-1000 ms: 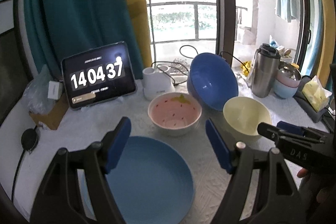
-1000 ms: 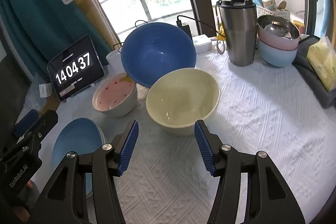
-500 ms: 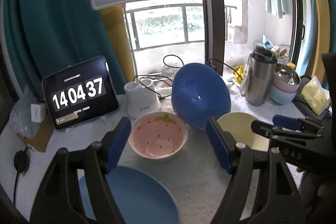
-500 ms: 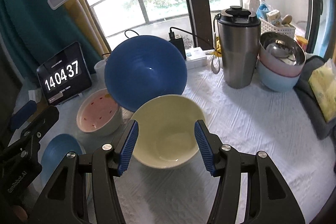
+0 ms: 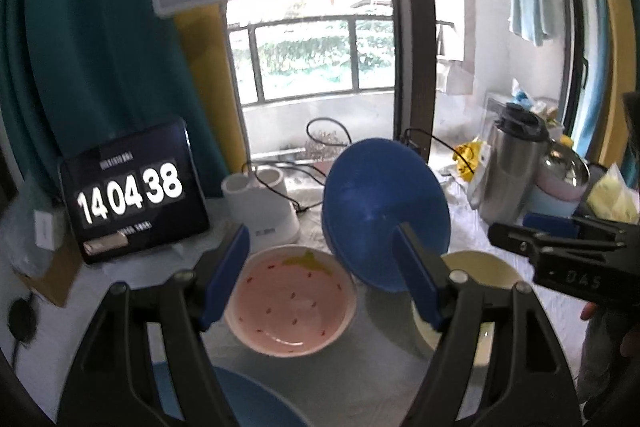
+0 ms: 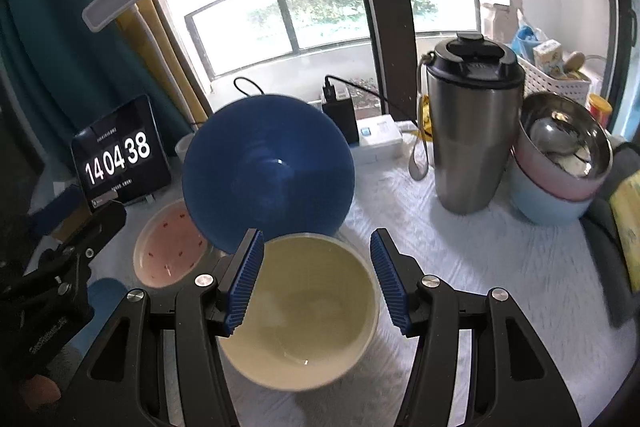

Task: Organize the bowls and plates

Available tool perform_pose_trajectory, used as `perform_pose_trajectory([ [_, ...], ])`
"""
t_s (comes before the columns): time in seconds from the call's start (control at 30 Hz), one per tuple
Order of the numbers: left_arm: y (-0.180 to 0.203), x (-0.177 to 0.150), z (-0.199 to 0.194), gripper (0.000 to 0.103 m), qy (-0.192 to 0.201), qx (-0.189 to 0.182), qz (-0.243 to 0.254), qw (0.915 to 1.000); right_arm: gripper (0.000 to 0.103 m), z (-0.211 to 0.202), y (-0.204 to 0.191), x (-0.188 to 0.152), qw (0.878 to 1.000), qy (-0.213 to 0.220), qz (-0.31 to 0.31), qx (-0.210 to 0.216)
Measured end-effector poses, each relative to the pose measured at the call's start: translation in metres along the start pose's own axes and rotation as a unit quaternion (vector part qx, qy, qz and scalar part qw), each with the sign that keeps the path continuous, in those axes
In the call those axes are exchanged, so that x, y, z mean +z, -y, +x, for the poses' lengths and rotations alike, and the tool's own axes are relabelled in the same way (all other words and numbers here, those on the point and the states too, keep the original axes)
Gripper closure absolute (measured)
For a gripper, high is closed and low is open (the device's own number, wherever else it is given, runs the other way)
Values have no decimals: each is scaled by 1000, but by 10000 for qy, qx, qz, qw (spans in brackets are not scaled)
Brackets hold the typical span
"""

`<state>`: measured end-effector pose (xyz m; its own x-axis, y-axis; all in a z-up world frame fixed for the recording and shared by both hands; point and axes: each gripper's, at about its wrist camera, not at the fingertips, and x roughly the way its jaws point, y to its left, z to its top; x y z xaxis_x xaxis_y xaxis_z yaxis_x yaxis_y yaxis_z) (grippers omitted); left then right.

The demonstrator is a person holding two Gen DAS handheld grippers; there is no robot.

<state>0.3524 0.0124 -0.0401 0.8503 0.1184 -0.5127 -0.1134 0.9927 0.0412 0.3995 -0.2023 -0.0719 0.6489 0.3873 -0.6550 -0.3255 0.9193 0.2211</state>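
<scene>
A pink bowl with red flecks (image 5: 291,301) sits on the white cloth; my left gripper (image 5: 322,273) is open and empty just above it. A dark blue bowl (image 5: 384,213) stands tilted on its edge behind it. A cream bowl (image 6: 298,311) sits below my right gripper (image 6: 316,281), which is open and empty over its rim. A light blue plate (image 5: 256,403) lies at the near left. The pink bowl (image 6: 168,247) and blue bowl (image 6: 268,173) also show in the right wrist view.
A tablet clock (image 5: 132,191) stands at the back left beside a white cup (image 5: 262,209). A steel tumbler (image 6: 470,131) and stacked bowls with a metal one on top (image 6: 560,163) stand at the right. A yellow tissue pack (image 5: 614,197) lies at the far right.
Both grippers have moved forward and lower over the bowls: the left over the pink bowl, the right over the cream bowl. The blue plate has slid toward the bottom edge of the left view.
</scene>
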Motion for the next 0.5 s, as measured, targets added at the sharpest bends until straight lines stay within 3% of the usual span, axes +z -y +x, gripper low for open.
perform_pose_trajectory([
  [0.17,-1,1,27,29,-202,-12,-133,9997,44,16,10,15,9998,-69,-42,161],
  [0.43,5,-3,60,29,-384,73,-104,9992,45,65,29,38,9988,-486,-96,29],
  [0.5,5,-4,68,35,-438,80,-116,9989,45,78,30,41,9982,-584,-155,-4],
])
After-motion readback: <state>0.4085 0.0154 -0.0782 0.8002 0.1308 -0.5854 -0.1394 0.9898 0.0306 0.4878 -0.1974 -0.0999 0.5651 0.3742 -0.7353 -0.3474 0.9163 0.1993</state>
